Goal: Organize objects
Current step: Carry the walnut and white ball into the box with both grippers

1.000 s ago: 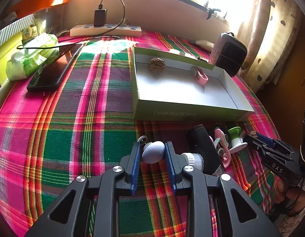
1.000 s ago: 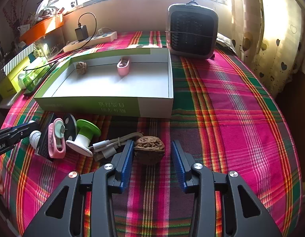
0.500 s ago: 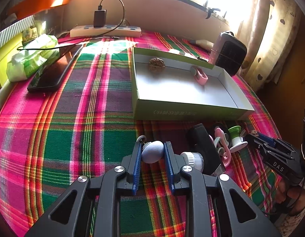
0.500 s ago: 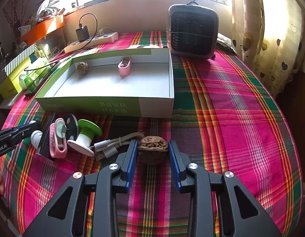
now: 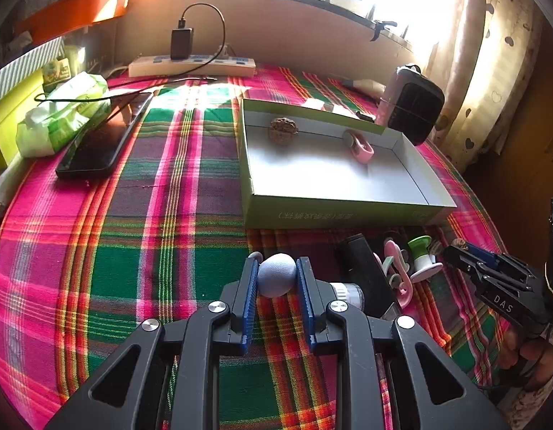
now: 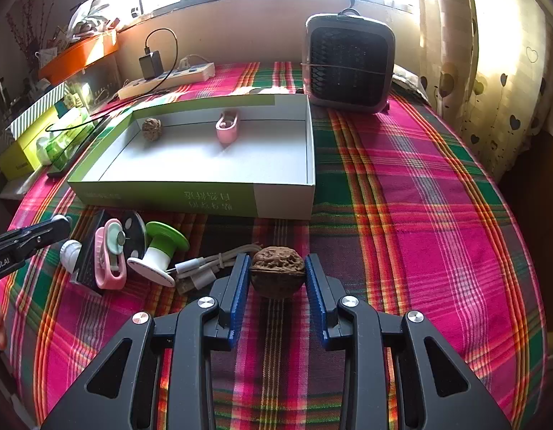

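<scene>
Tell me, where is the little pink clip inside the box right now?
In both views the pink clip lies in the green box, against its far wall, to the right of the walnut lying there.

A pale blue egg-shaped ball [image 5: 276,275] sits pinched between the left claw's [image 5: 276,277] blue pads. A wrinkled brown walnut [image 6: 277,276] sits upright, seam level, clamped between the right claw's [image 6: 277,279] pads.

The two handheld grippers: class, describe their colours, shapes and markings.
Left gripper and right gripper match: black angular frames with triangular cut-outs, silver round screw heads, and ribbed blue pads lining the fingers. White lettering marks each gripper's side. No sleeves or cables show.
</scene>
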Demonstrator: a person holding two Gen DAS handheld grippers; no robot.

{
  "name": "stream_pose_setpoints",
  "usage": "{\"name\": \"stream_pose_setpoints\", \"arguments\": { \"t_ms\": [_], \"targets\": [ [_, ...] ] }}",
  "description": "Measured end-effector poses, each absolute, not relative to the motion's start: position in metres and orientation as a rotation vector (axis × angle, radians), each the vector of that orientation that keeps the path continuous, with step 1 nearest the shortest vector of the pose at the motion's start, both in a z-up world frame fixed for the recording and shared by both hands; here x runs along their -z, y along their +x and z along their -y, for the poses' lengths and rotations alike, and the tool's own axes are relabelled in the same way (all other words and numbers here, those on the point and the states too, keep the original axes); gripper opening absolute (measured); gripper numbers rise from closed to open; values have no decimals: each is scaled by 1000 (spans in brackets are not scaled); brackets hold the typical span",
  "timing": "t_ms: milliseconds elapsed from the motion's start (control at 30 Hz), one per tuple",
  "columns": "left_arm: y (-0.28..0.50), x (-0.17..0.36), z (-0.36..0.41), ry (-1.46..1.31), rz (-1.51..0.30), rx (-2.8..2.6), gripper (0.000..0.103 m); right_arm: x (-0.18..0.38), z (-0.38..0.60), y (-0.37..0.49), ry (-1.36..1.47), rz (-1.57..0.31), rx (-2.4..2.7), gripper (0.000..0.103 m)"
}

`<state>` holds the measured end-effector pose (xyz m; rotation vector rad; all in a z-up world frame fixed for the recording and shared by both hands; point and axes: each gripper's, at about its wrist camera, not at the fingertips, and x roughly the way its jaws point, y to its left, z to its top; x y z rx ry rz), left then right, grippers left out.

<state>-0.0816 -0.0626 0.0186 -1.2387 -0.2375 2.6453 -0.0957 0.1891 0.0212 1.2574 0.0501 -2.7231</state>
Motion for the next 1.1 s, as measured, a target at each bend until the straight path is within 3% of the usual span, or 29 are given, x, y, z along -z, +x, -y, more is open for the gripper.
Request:
{"name": "stream_pose_setpoints", "arguments": {
  "t_ms": [1100],
  "targets": [
    [-112, -67, 28, -1082, 119, -2626, 20, -66, -177, -126, 1105, -62, 2738, 33]
  ]
}}
